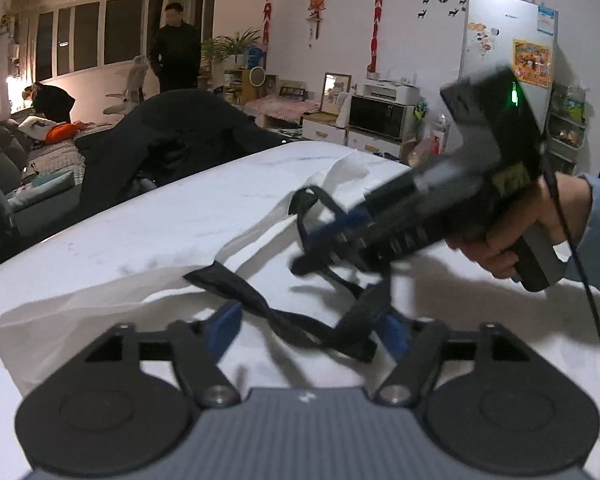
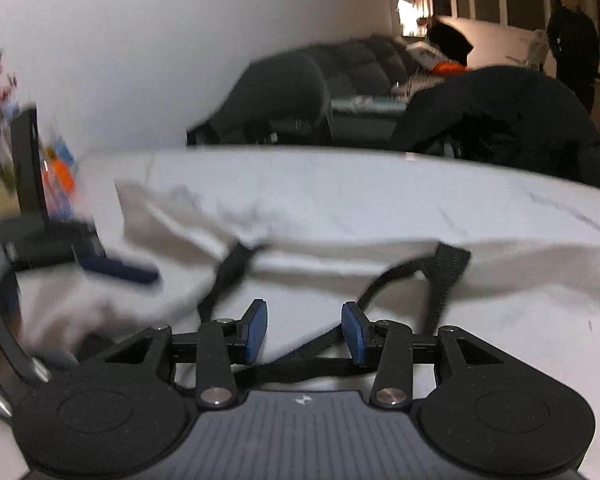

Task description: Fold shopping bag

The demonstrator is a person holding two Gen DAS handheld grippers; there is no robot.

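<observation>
Left hand-held gripper (image 1: 308,330): blue pads spread wide, nothing clamped — black strap (image 1: 284,320) of the shopping bag (image 1: 100,300) lay between the fingers, crossing over the right pad; contact w/ pads hard to tell. Right hand-held gripper (image 2: 305,332): pads parted approx. halfway, gripping nothing; a strap ran just under and between the tips, seemingly brushing the right pad. In the left wrist view, same right hand-held gripper seen from outside, held in a hand (image 1: 512,236) w/ pale blue sleeve, blurred, tips poked into the upper strap loop (image 1: 312,200).

White shopping bag lay flat and rumpled on the white marble-look desk (image 1: 160,216), mouth toward the grippers. Straps counted: 2, both black, both tangled loosely in front of the bag's opening.

Around: dark coat draped over a chair (image 1: 172,140) past the desk's far edge; grey sofa (image 2: 360,64) behind; a person in dark clothes (image 1: 176,48) standing by the windows; silver fridge (image 1: 508,52) and a microwave (image 1: 380,116) at right. Near the desk's left end in the right wrist view — a dark upright slab (image 2: 28,164), too blurred to name.
</observation>
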